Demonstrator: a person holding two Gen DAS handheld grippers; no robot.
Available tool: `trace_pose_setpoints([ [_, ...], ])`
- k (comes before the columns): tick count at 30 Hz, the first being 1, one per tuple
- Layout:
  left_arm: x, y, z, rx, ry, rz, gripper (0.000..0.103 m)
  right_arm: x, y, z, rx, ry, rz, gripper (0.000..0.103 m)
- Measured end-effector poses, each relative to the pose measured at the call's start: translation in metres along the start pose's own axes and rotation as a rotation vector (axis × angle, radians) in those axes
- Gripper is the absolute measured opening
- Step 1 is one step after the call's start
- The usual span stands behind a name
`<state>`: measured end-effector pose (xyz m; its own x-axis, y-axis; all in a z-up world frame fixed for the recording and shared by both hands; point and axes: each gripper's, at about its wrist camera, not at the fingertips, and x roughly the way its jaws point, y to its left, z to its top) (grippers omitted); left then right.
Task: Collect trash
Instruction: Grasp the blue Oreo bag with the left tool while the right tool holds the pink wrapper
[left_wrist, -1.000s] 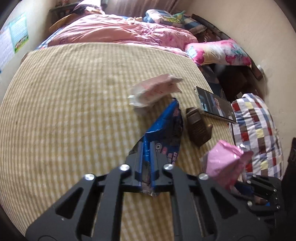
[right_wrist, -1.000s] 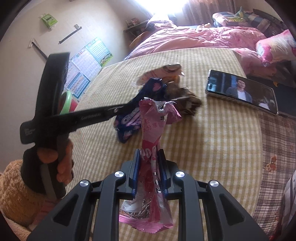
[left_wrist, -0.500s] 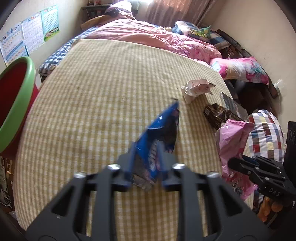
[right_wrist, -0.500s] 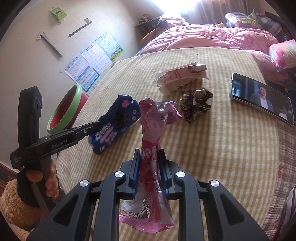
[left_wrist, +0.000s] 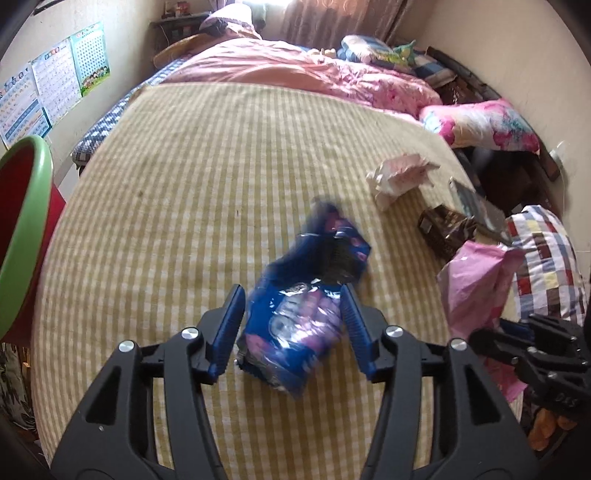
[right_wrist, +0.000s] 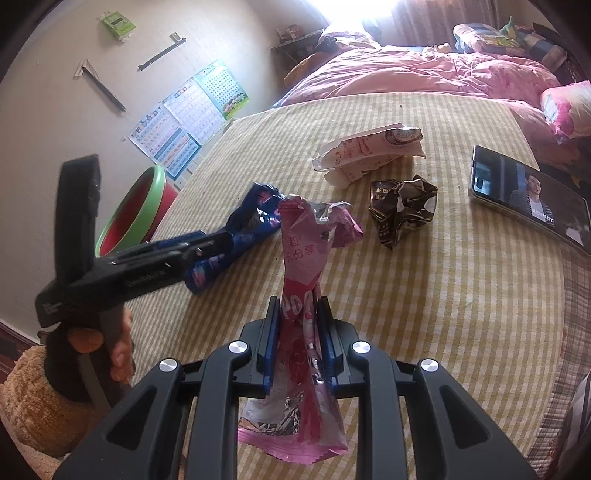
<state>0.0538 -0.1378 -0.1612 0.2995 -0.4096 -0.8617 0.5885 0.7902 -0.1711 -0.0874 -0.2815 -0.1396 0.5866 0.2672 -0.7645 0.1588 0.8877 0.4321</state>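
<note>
Yellow-and-cream checked cloth covers the bed (left_wrist: 177, 206), and in the left wrist view its broad left and centre stretch lies bare, ending at a rounded edge along the left of the frame, beyond which a green-rimmed red tub (left_wrist: 22, 236) stands at the far left. The left gripper (left_wrist: 293, 321) sits at the lower centre with its jaws parted; they have just been opening, and the blue snack wrapper (left_wrist: 299, 314) lies between the blue pads without either pad pressing on it, blurred, its long axis running from the lower centre up toward the upper right, torn end farthest from the camera. In the right wrist view the same wrapper (right_wrist: 236, 240) lies at centre left, slanting from lower left to upper right, with the left gripper's fingers alongside it and a hand (right_wrist: 118, 347) on the handle at the lower left. The right gripper (right_wrist: 299, 328) is clamped narrowly on a pink wrapper (right_wrist: 306, 266), which stands nearly upright along the frame's vertical, ragged open end up, foil tail hanging below the pads. Past it, toward the upper centre, lie a white-and-pink crumpled pack (right_wrist: 369, 151) and, just right of centre, a dark brown crumpled wrapper (right_wrist: 402, 210), close together but apart. A phone (right_wrist: 528, 192) with a lit screen lies flat at the right near the cloth's edge, where patchwork fabric (left_wrist: 546, 258) begins. Open cloth fills the right centre between the gripper and the phone.
</note>
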Motion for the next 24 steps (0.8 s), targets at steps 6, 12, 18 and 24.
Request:
trace_pose_setpoints([
  [6,0.007,0.001,-0.002,-0.003,0.019,-0.004,0.048,0.003,0.001,0.002,0.006,0.002,0.006,0.021],
  [12,0.001,0.0,-0.002,-0.011,0.003,-0.02,0.024,0.006,0.007,0.004,0.0,0.002,0.016,0.021],
  [18,-0.018,0.009,-0.005,-0.071,-0.046,-0.046,0.011,0.009,0.018,0.007,-0.019,0.001,0.027,0.021],
  [24,-0.041,0.021,-0.006,-0.105,-0.11,-0.03,0.009,0.012,0.033,0.01,-0.039,-0.004,0.049,0.021],
])
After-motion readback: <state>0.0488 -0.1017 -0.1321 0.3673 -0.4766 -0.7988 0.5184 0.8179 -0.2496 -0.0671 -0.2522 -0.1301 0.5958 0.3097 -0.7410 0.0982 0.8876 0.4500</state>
